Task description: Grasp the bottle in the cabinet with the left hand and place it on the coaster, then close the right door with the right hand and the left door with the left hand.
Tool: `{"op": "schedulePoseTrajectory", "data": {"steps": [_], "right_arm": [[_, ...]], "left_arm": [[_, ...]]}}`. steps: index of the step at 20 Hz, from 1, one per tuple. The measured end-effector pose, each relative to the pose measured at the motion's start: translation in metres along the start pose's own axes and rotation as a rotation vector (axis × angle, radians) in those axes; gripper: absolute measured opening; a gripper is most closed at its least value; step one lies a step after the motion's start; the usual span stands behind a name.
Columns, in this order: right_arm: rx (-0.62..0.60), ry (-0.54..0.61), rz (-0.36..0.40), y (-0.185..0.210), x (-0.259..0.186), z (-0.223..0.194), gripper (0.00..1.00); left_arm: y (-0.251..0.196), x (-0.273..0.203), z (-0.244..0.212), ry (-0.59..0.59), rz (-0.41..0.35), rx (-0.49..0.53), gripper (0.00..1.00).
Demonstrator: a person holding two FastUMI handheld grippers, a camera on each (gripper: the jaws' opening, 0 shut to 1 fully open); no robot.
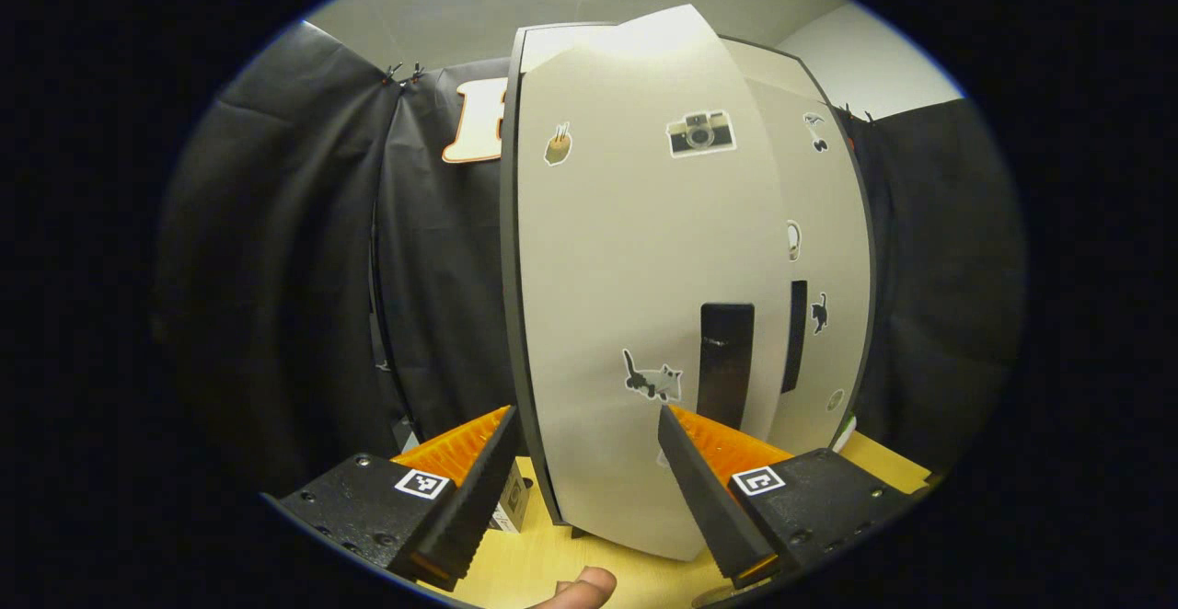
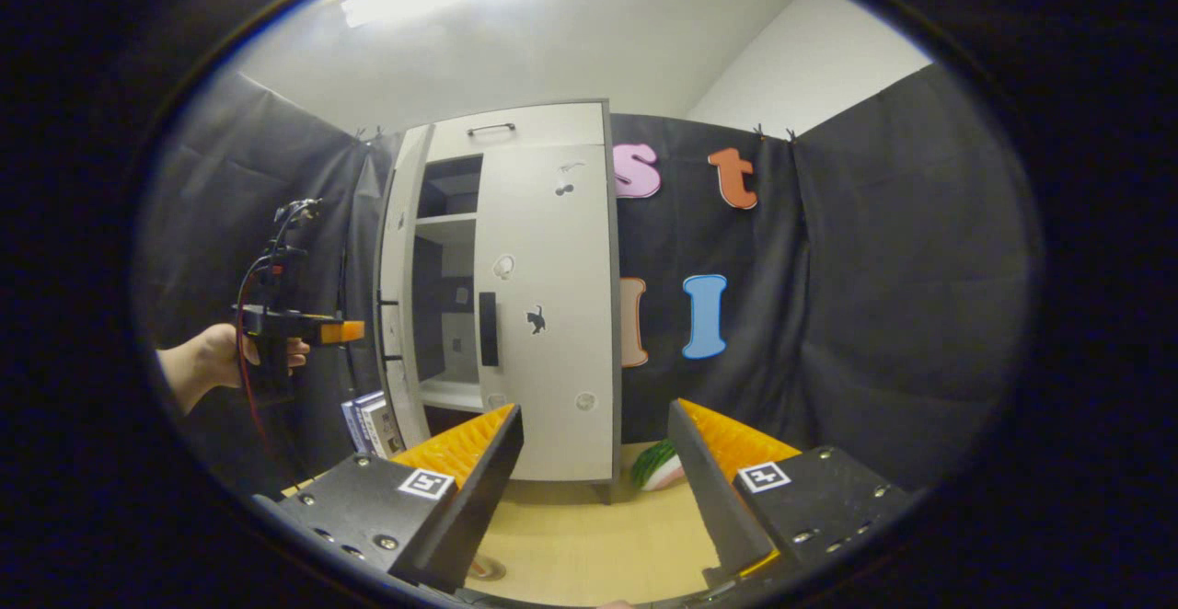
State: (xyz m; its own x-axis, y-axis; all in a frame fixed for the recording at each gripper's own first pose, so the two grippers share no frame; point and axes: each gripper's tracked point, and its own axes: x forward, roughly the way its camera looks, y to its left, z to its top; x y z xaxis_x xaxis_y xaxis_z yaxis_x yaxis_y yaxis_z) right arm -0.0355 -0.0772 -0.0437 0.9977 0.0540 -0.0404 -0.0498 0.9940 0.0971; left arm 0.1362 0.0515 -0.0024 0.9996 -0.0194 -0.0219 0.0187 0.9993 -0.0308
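The white cabinet's left door (image 1: 635,269) stands close in front of me, swung partway toward the frame, with a black handle (image 1: 725,351) and stickers on it. My left gripper (image 1: 586,416) is open, its fingers spread on either side of the door's lower face. Behind it the right door (image 1: 819,223) lies flat against the cabinet. In the right gripper view the right door (image 2: 552,315) is shut and the left door (image 2: 400,296) is ajar, with bare shelves showing in the gap. A hand holds the left gripper (image 2: 345,331) at that door's outer side. My right gripper (image 2: 596,409) is open, well back from the cabinet.
The cabinet stands on a wooden table (image 2: 589,535). Several books (image 2: 368,420) stand left of the cabinet, and a green and white object (image 2: 658,466) lies at its right foot. A small round thing (image 2: 483,570) sits at the table's near edge. Black cloth walls surround the booth.
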Motion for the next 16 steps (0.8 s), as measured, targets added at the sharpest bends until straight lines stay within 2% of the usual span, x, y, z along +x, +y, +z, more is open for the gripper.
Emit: {"op": "schedulePoseTrajectory", "data": {"steps": [6,7,8,12,16], "right_arm": [[0.002,0.008,0.037,0.020,-0.027,0.004,0.96],[-0.005,0.000,0.047,0.025,-0.031,0.006,0.92],[-0.005,-0.003,0.063,0.033,-0.036,0.007,0.96],[0.010,-0.005,0.111,0.055,-0.047,0.007,0.96],[0.006,-0.012,0.121,0.069,-0.049,0.008,0.96]], "left_arm": [[-0.020,-0.056,-0.012,0.008,-0.033,-0.012,0.96],[-0.022,-0.067,-0.016,0.020,-0.037,-0.010,0.96],[-0.023,-0.076,-0.019,0.025,-0.036,-0.010,0.96],[-0.028,-0.110,-0.024,0.028,-0.043,-0.007,0.96],[-0.033,-0.127,-0.024,0.017,-0.057,-0.021,0.96]]}}
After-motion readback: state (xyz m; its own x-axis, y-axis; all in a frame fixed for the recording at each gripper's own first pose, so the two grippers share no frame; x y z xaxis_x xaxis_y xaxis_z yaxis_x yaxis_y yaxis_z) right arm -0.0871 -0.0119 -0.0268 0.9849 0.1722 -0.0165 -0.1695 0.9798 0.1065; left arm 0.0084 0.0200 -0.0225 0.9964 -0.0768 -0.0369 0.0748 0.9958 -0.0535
